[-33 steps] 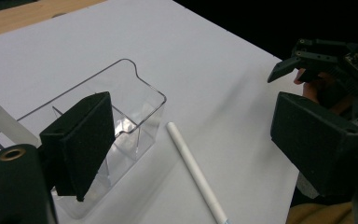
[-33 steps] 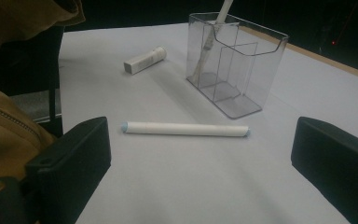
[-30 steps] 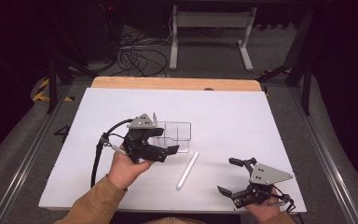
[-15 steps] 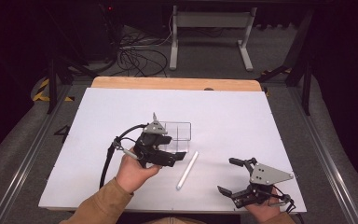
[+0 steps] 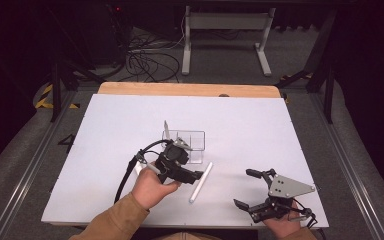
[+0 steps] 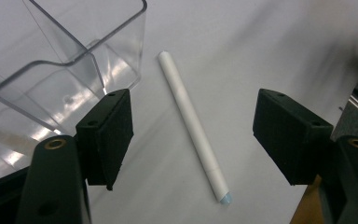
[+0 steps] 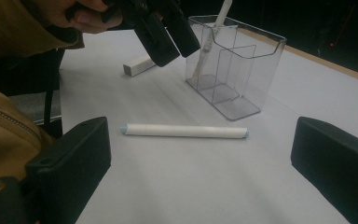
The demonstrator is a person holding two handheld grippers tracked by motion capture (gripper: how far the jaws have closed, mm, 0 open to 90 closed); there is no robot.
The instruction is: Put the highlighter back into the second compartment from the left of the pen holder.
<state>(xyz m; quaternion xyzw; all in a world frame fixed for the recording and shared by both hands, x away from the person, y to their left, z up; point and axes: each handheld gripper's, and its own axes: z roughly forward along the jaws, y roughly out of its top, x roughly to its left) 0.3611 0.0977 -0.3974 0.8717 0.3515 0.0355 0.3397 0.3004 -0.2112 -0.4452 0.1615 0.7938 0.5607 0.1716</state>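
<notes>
- The left tongs (image 5: 192,176) hang just over the white stick (image 5: 201,181), which lies flat on the white surface (image 5: 110,125), in front of the clear box (image 5: 192,140).
- In the left gripper view, the stick (image 6: 193,123) lies between the two black pads (image 6: 109,130), but neither pad touches it. The jaws are spread and they have just been closing; nothing is pinched.
- The clear box (image 6: 65,60) stands just beside the left pad in this view, apart from the stick.
- The box (image 7: 233,65) has several compartments, and another thin white stick (image 7: 209,42) leans in one of them, tilted.
- The right tongs (image 5: 250,187) rest low near the front edge of the surface, well apart from the stick. Their jaws are spread wide and hold nothing.
- In the right gripper view the stick (image 7: 185,130) lies across, with a pale blue tip at each end, and the left tongs (image 7: 161,30) hover above its far side.
- A small white block (image 7: 139,65) lies on the surface behind the left tongs.
</notes>
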